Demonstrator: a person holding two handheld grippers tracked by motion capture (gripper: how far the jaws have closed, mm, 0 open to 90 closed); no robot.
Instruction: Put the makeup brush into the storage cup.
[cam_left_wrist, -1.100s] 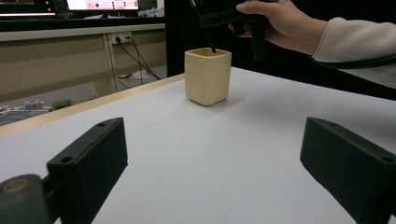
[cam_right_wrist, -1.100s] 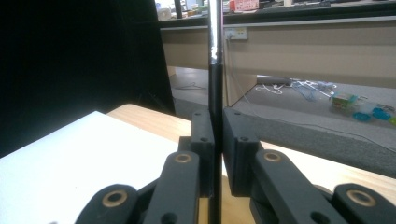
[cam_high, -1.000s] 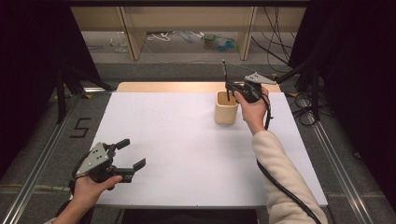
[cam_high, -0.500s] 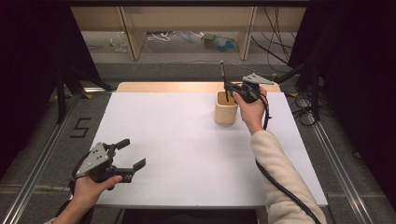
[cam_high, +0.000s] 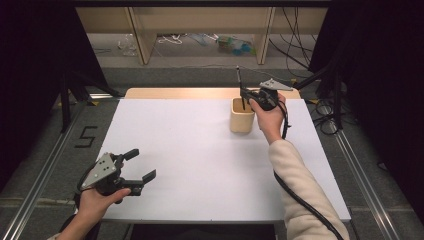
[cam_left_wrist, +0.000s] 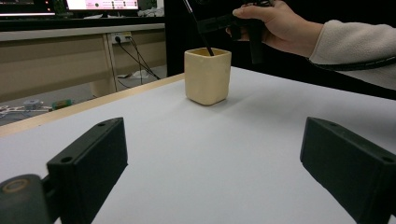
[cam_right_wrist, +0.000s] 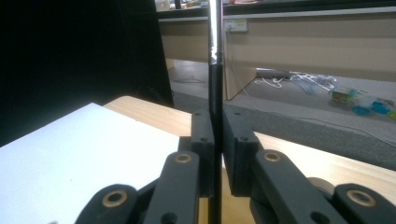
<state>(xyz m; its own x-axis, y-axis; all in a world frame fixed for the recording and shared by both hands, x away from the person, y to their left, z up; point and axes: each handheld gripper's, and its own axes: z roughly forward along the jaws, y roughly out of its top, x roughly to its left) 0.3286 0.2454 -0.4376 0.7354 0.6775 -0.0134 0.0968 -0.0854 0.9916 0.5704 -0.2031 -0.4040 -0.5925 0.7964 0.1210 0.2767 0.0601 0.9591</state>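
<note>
The pen (cam_high: 239, 85) stood nearly upright at the far right of the white surface (cam_high: 200, 150), pinched in your right claw (cam_high: 244, 93) with its lower end dipped inside the cream cup (cam_high: 242, 115).

Nearest you, your left hand (cam_high: 97, 200) held the left claw (cam_high: 140, 167) low over the near left corner of the surface — its jaws spread wide apart and holding nothing. In the left gripper view those two black jaws framed bare white surface, with the cup (cam_left_wrist: 207, 75) well beyond them.

Farther off, your right hand (cam_high: 270, 117) reached out in a pale sleeve (cam_high: 300, 195) and gripped the right claw just above and behind the cup's rim. In the right gripper view the jaws were pressed closed on the pen (cam_right_wrist: 215, 116), dark along its lower part and shiny metal higher up — it ran straight up between them. Beyond the cup lay the wooden far edge of the surface (cam_high: 190, 93), then the floor with loose cables (cam_high: 172, 39).
</note>
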